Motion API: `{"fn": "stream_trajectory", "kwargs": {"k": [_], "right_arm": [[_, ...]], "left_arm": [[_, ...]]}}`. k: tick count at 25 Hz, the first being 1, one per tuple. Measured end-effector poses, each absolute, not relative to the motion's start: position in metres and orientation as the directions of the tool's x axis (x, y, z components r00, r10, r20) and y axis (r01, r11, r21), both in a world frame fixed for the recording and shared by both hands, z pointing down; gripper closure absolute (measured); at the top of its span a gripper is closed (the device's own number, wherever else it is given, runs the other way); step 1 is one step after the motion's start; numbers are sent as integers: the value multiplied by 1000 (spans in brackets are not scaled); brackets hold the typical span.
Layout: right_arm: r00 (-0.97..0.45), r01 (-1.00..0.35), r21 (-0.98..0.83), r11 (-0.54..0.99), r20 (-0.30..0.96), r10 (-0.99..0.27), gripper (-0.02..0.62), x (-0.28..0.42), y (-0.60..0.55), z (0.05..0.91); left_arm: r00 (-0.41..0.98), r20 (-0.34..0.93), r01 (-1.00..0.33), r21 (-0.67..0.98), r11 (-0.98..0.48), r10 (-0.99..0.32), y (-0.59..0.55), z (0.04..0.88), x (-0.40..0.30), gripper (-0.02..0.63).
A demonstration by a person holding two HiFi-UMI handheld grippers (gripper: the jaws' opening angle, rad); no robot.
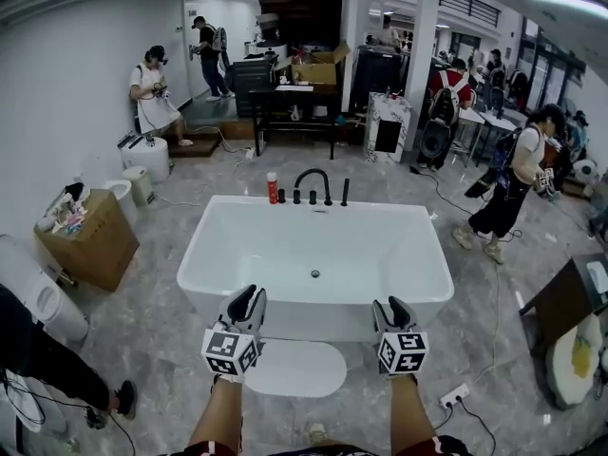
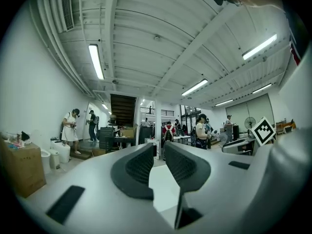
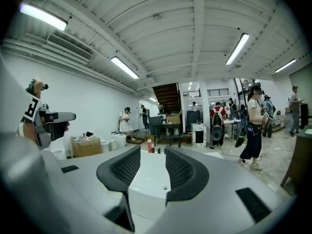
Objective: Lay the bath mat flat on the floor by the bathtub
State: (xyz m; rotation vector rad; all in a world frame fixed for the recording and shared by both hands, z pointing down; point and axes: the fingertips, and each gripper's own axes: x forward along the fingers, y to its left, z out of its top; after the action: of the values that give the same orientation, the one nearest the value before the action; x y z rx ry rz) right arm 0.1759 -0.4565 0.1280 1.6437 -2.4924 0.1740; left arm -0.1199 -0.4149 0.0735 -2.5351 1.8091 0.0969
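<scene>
A white oval bath mat lies flat on the grey marble floor, just in front of the white bathtub. My left gripper hovers above the mat's left end, against the tub's front wall. My right gripper is held just past the mat's right end at the same height. Both stand open with nothing between their fingers. In the left gripper view the gripper points level into the room. Between the dark pads of the right gripper, the tub shows in the right gripper view.
A black faucet and a red bottle stand on the tub's far rim. A cardboard box and a toilet are at the left. A power strip lies at the right. Several people stand around the room.
</scene>
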Motion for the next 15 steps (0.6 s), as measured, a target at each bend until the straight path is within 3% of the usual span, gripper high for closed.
{"fn": "stream_trajectory", "kwargs": {"k": [15], "right_arm": [[-337,-940,-16,340,176,-925,413,138,-338,90]], "left_arm": [[355,-94,-932,46,-361,-930,-313,36,-173,518]]}}
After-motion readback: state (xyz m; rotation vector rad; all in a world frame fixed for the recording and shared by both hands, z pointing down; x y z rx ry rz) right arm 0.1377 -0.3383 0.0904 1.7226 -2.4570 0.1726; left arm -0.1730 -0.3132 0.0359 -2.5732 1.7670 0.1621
